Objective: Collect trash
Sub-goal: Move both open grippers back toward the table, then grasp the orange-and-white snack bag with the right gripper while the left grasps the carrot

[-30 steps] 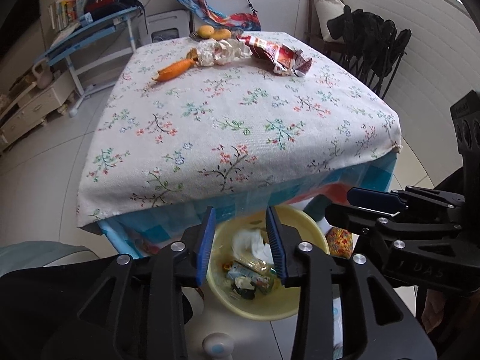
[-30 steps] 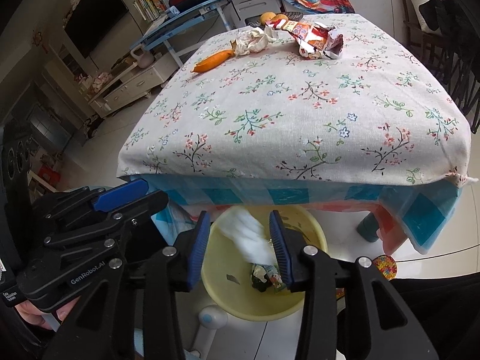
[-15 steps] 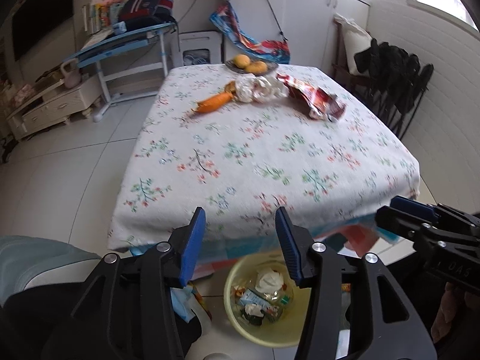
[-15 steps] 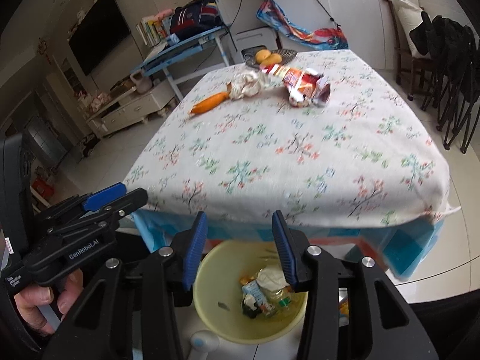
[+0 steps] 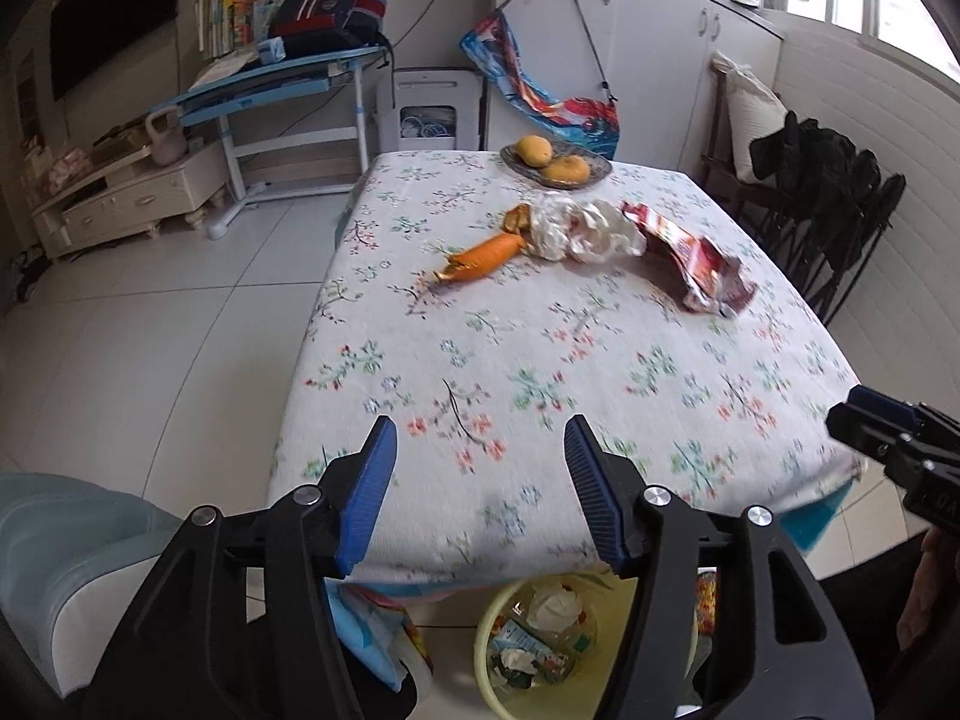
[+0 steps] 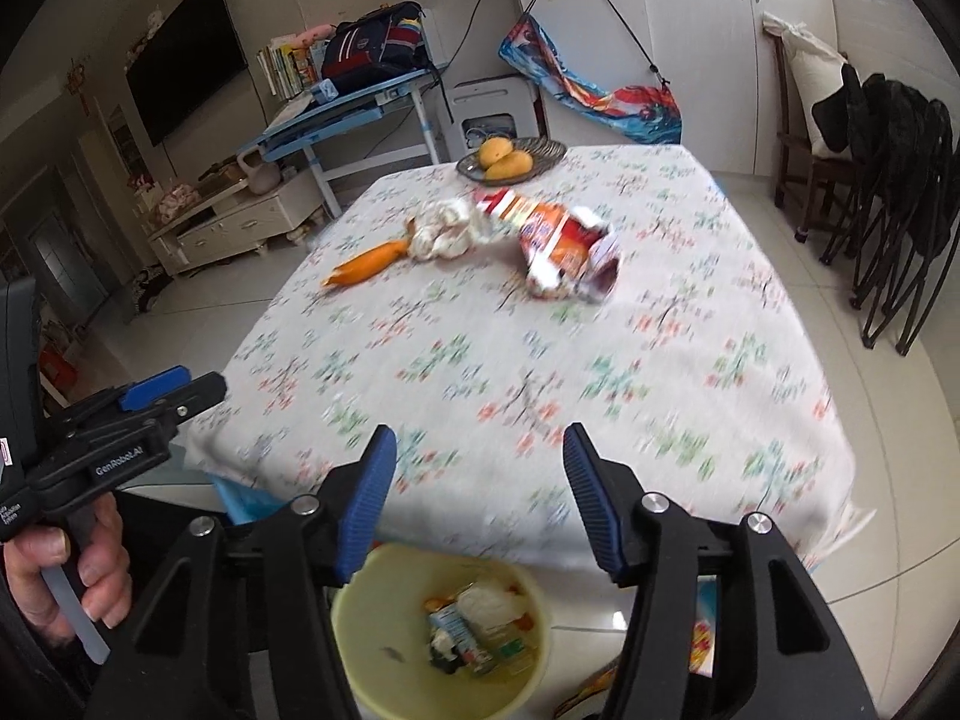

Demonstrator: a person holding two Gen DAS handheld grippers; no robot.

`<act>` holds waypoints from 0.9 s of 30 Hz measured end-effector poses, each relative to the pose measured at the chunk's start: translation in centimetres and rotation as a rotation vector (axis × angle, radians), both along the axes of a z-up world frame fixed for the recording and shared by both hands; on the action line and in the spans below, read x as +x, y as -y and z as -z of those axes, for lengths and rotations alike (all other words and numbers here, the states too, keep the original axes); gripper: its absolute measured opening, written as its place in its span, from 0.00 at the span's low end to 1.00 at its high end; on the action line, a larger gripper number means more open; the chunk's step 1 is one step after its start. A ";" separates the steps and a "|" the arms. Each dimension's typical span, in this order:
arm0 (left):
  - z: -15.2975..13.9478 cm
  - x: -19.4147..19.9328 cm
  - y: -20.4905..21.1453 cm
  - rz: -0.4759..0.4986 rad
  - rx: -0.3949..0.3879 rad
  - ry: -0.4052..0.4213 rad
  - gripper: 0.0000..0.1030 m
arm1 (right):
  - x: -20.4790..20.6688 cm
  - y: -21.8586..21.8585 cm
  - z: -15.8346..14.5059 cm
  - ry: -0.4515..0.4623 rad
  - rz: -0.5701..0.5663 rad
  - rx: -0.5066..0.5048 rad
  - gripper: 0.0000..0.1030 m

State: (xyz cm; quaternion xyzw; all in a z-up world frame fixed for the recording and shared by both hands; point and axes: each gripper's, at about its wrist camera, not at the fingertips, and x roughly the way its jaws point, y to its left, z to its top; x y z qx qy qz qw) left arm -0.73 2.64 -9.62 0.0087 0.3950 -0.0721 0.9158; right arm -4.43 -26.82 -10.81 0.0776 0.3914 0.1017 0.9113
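Closest in, at six o'clock, one yellow bin (image 5: 606,693) sits on the floor under the near table edge, holding a white tissue wad, a small carton and other scraps too jumbled to count. The left gripper (image 5: 480,486) hangs above it with its two blue-padded jaws spread wide and nothing between them. The right gripper (image 6: 479,489) matches it: jaws wide apart, empty, the bin (image 6: 372,660) showing right below. In the right wrist view the left gripper's handle sits at nine o'clock with a hand (image 6: 66,564) wrapped round it.

Moving out, one table in a floral tablecloth (image 5: 540,360) fills the middle, its near half bare cloth. Past centre, toward twelve o'clock, the trash: one orange carrot piece (image 5: 485,255), lying flat; touching its far tip, one crumpled white wrapper (image 5: 585,228); and just at two o'clock of that, one red snack bag (image 5: 696,261), torn open and flattened. In the right wrist view the same three line up: carrot piece (image 6: 369,262), wrapper (image 6: 447,228), bag (image 6: 564,246).

Farther still, at the far table edge, one dish (image 5: 591,171) carries two mangoes (image 5: 534,150). Beyond it, one blue desk (image 5: 270,90) at eleven o'clock, with one backpack (image 5: 330,27) on top.
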 end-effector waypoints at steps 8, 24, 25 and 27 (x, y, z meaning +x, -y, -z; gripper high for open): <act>0.2 4.2 0.1 -0.015 0.012 -0.010 0.59 | 5.2 2.0 -0.7 -0.005 0.031 -0.029 0.59; 1.6 13.0 1.2 -0.013 0.061 -0.051 0.61 | 11.8 5.0 2.1 -0.090 0.128 0.125 0.59; 1.7 13.6 1.2 -0.014 0.064 -0.053 0.61 | 12.0 5.1 2.3 -0.096 0.131 0.136 0.59; 1.9 14.6 1.3 -0.011 0.069 -0.060 0.61 | 12.3 5.2 2.6 -0.110 0.136 0.155 0.59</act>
